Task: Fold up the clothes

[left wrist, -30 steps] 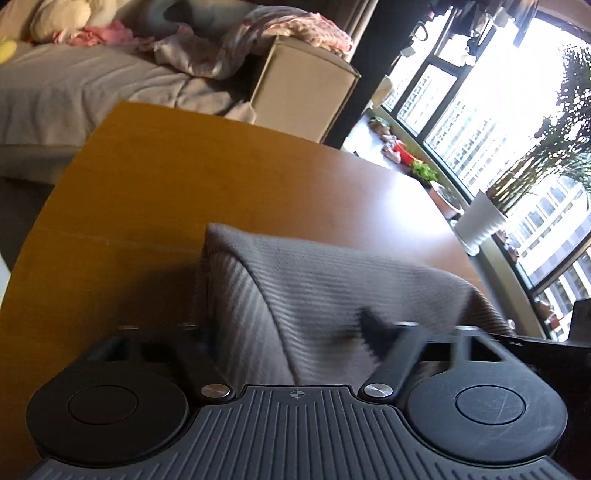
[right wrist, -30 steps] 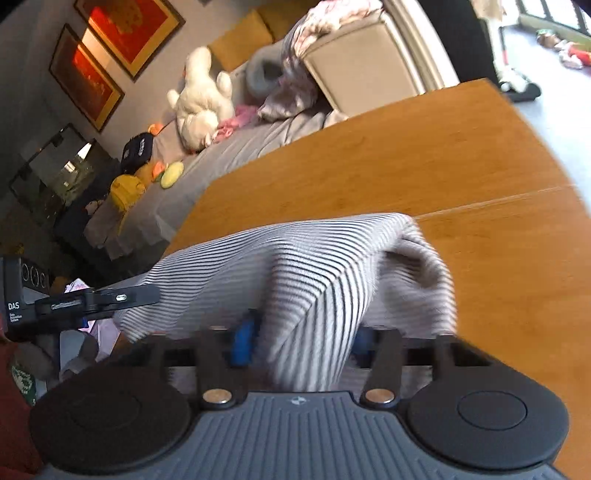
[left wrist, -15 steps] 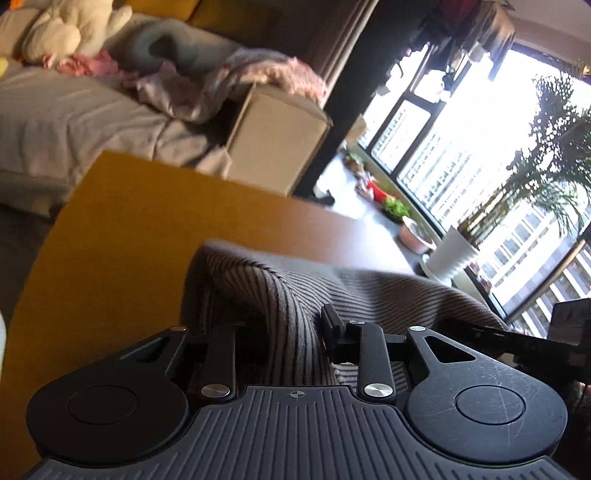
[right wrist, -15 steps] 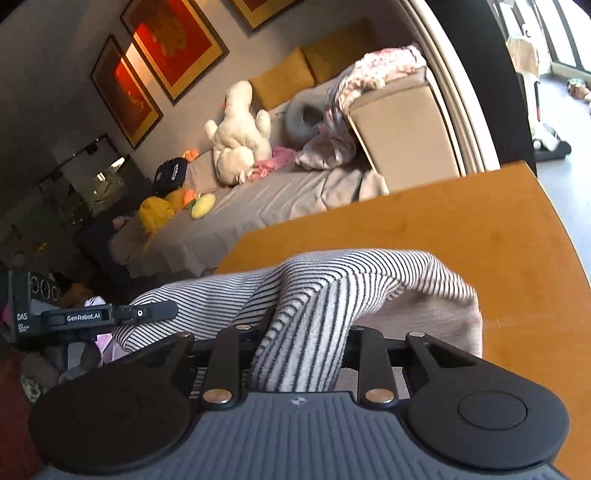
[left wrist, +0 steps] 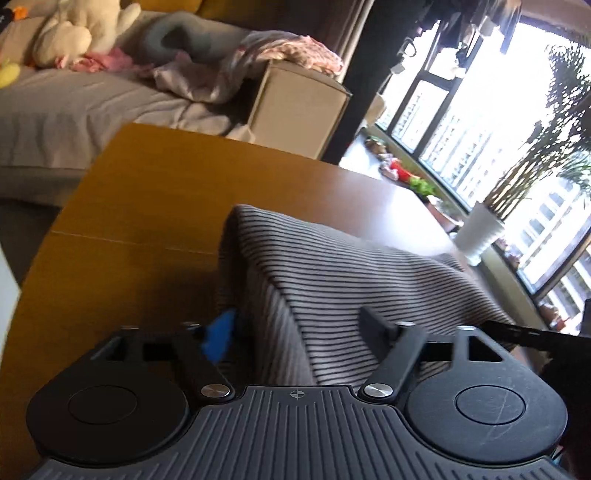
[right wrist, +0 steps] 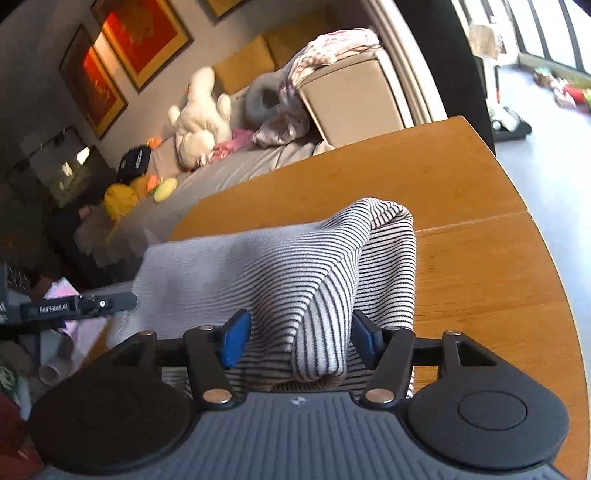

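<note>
With the striped garment (left wrist: 354, 280) doubled over on the table (left wrist: 147, 192), left gripper (left wrist: 299, 328) and right gripper (right wrist: 297, 336) have just been opening, fabric between unclamped jaws; further folds likely remain.

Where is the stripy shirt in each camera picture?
Left wrist view: the stripy shirt fills the lower middle, bunched on the wooden table.
Right wrist view: the shirt sits in the middle and lower left, draped over the table's left edge.
Shared landmark: the white plush toy on the sofa.
</note>
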